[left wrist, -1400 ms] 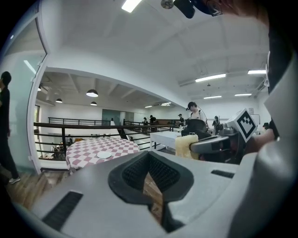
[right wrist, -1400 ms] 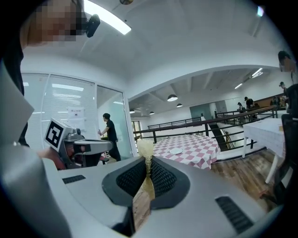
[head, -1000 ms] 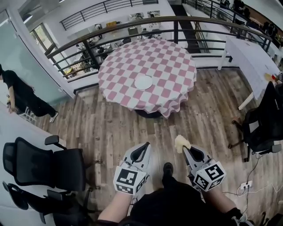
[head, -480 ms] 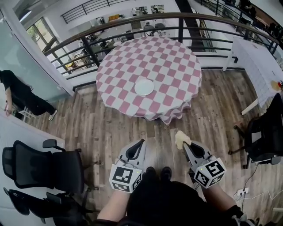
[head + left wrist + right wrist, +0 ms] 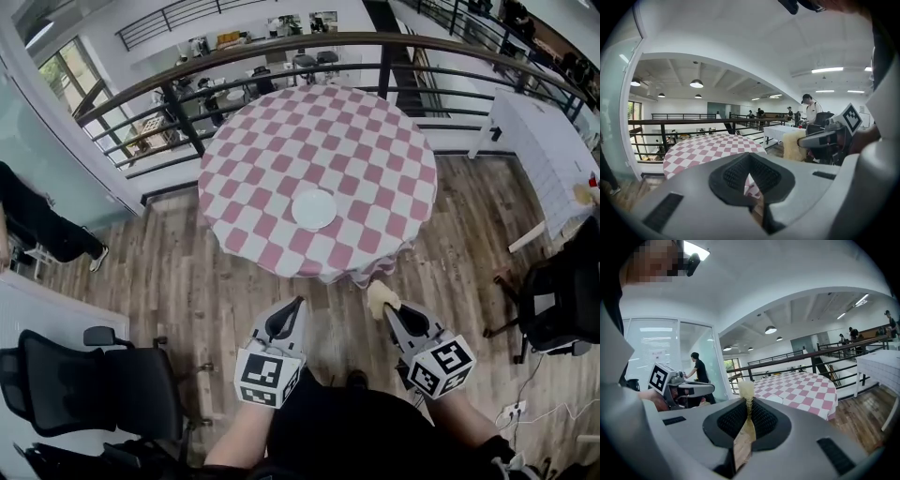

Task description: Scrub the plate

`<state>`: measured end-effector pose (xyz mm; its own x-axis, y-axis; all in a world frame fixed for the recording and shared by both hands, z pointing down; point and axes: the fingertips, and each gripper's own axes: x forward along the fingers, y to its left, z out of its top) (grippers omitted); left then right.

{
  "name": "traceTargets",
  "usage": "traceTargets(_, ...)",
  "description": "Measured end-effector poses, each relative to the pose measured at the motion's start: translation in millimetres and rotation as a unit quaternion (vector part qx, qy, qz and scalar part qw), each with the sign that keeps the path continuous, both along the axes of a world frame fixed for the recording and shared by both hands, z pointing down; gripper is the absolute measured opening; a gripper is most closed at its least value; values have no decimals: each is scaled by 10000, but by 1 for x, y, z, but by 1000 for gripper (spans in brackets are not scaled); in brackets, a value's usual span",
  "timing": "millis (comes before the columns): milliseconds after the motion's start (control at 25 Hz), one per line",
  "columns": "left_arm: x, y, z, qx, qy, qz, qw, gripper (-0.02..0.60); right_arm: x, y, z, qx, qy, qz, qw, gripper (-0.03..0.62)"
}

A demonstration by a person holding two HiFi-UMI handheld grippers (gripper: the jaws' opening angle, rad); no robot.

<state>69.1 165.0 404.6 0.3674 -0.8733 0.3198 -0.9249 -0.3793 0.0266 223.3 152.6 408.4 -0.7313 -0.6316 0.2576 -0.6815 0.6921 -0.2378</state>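
**Wood-floored gallery: scrubbing not yet begun**

Wood floor fills the lower half of the head view, and a round table (image 5: 356, 141) under a pink-and-white checked cloth is seen in the upper middle, backed by a dark railing (image 5: 281, 52). The plate (image 5: 313, 208) lies on the cloth at the table's near side, just above the frame's centre. It is white and appears bare; whether any dirt is on it is too small to tell. No other dish or container is seen on the table.

Both grippers are held low in the frame, over the floor and well apart from the table. The left gripper (image 5: 299, 301) is seen with its jaws pressed together and nothing between them. The right gripper (image 5: 387, 308) has its jaws clamped on a pale yellow sponge (image 5: 381, 297), which sticks out past the tips toward the table.

As a judgement, only the tool is in hand: the plate is untouched. What is left is for the table to be reached, the plate perhaps steadied by the empty jaws, and the sponge worked over it.
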Motion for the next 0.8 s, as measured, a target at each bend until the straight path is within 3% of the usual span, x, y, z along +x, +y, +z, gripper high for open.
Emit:
traceTargets(320, -123, -76, -3, 83, -90, 477, 9988, 0, -142, -76, -8, 72, 237, 270, 9993, 32)
traceTargets(560, -86, -121, 7, -69, -526, 911, 9944, 0, -132, -109, -7, -145, 290, 263, 9991, 32)
traceTargets(800, -115, -169, 20, -198, -173, 1115, 9934, 0, -168, -147, -1, -323, 399, 318, 9982, 34)
